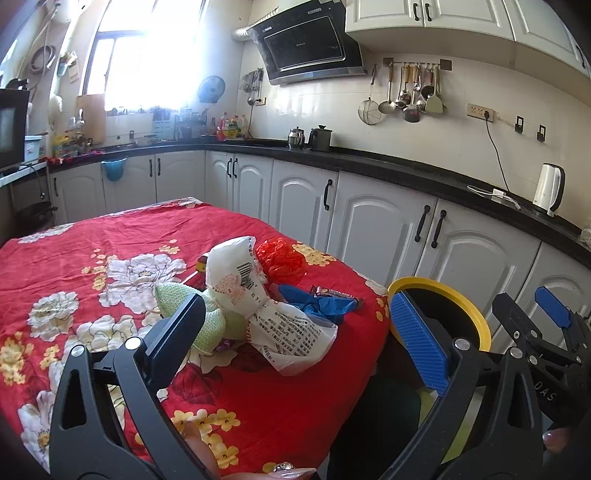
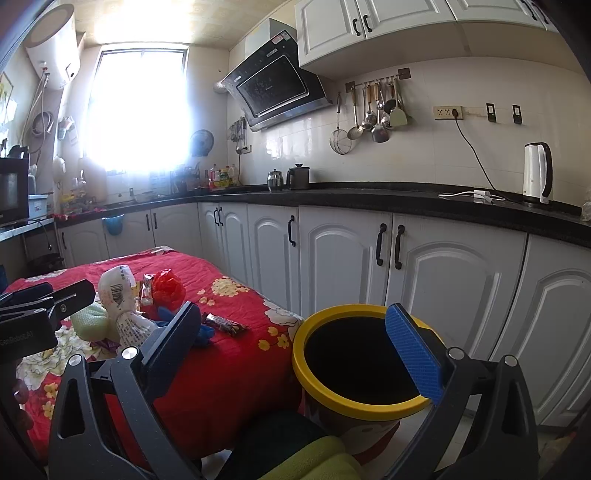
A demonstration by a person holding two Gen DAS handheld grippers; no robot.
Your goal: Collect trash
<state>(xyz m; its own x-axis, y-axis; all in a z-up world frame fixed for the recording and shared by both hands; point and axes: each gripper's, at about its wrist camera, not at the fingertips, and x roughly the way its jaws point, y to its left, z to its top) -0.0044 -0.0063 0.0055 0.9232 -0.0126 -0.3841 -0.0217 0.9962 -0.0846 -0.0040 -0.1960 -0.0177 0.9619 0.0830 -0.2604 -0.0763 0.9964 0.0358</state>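
A white electric kettle is standing on the black countertop. Metal ladles are hanging under white cabinets.

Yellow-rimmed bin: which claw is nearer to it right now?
Right. The right claw hangs open over the yellow-rimmed bin at its near edge; the left claw is open over the red floral tablecloth, beside the bin.

— Both grippers up? 
— Yes. The left gripper is held level, jaws spread wide, nothing between them. 
— And the other? 
— The right gripper is just beside it, jaws gaping too, empty. A fingertip shows at its handle.
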